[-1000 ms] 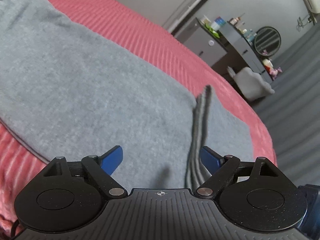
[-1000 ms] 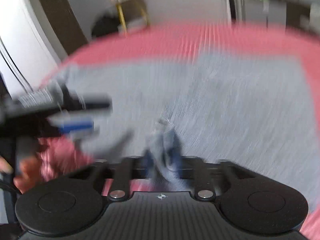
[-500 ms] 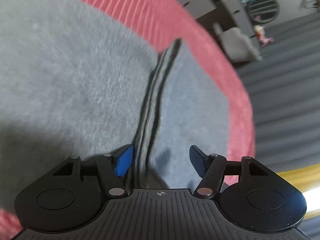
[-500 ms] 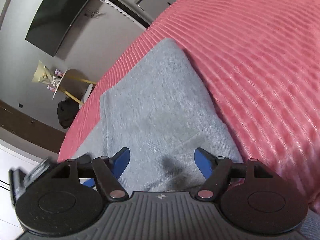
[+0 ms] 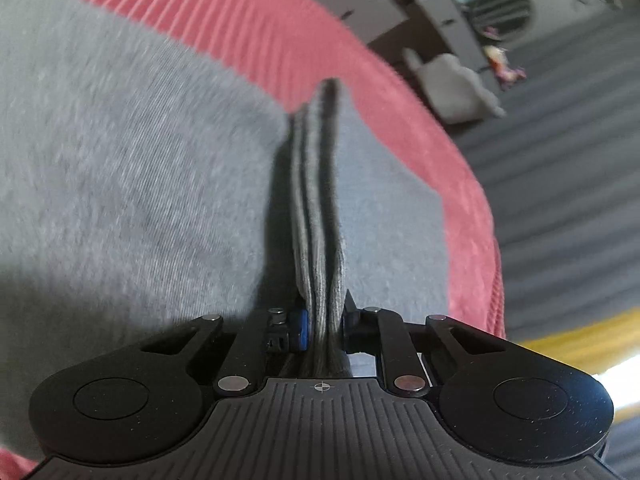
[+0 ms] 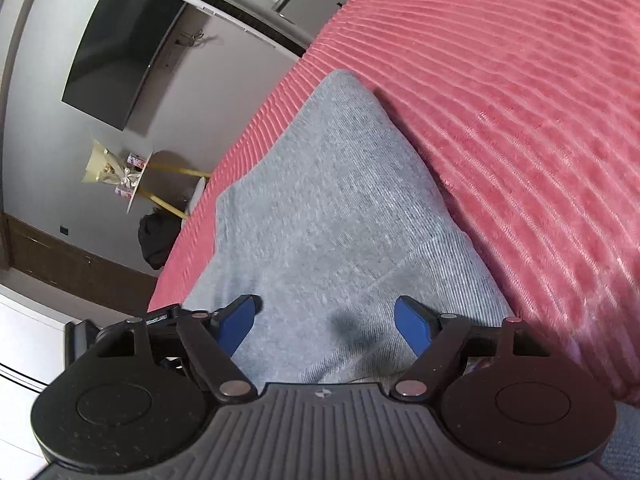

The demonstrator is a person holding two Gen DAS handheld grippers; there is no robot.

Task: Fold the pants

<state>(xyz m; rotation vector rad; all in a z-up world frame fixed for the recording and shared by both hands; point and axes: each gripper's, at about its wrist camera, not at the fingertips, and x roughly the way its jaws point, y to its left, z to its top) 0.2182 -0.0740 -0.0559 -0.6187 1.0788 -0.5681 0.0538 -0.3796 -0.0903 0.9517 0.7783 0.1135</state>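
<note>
Grey pants (image 5: 132, 168) lie spread on a pink ribbed bedspread (image 5: 256, 32). My left gripper (image 5: 323, 326) is shut on the stacked edges of the pants (image 5: 318, 216), which rise as a thin ridge of several layers between the blue pads. In the right wrist view the pants (image 6: 332, 216) lie flat, folded to a narrow end at the far side. My right gripper (image 6: 325, 326) is open just above the cloth, with its blue fingertips (image 6: 414, 324) on either side of a shadowed patch, holding nothing.
The bedspread's edge (image 5: 480, 264) drops off at the right, with a grey curtain beyond. A dresser with a round mirror (image 5: 506, 10) stands far off. In the right wrist view a wall-mounted TV (image 6: 116, 48) and a small side table (image 6: 160, 184) lie beyond the bedspread (image 6: 520, 120).
My left gripper moved onto the stacked edge of the pants and closed on it. My right gripper let go of the cloth it held a second ago, opened and now hovers over the pants.
</note>
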